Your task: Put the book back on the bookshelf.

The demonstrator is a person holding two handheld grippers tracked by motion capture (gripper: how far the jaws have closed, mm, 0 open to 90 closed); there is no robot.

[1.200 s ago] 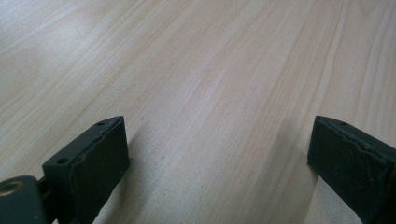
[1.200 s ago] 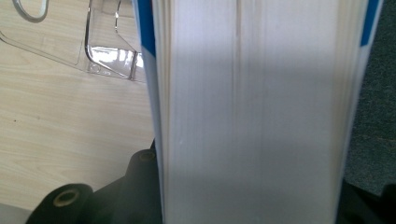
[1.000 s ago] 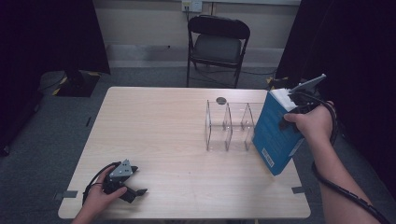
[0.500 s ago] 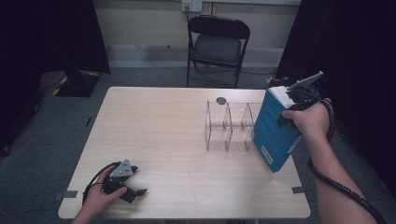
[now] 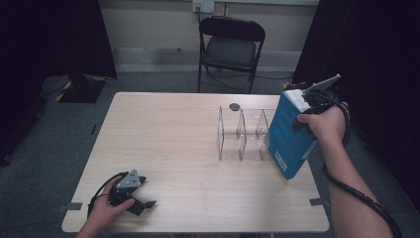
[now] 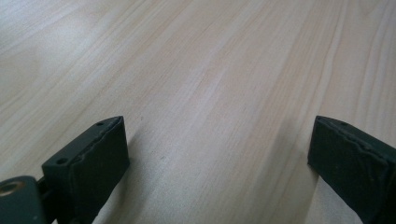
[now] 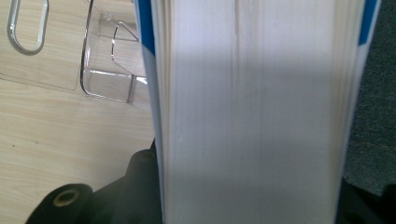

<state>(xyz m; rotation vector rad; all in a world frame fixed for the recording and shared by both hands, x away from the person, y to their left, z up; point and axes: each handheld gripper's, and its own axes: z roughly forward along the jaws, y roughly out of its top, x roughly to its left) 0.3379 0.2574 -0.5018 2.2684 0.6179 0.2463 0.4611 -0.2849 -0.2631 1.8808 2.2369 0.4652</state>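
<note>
1. High view: above the near edge, facing forward and down over the whole bench [image 5: 163, 129].
2. Left gripper view: low, close over bare bench wood.
3. Right gripper view: pressed near the book [image 7: 252, 112]; it shares the clear rack [image 7: 109, 70] with the high view.

A light wooden table [image 5: 163, 139] stands on grey carpet [image 5: 49, 148]. Beyond its far edge a black folding chair [image 5: 231, 48] faces the table, set against a pale wall [image 5: 148, 22] with a power outlet [image 5: 204, 5] near the top. Black curtains [image 5: 44, 34] hang on both sides, leaving the room's edges dark. Strips of tape [image 5: 73, 206] mark the floor by the table's near corners.
</note>
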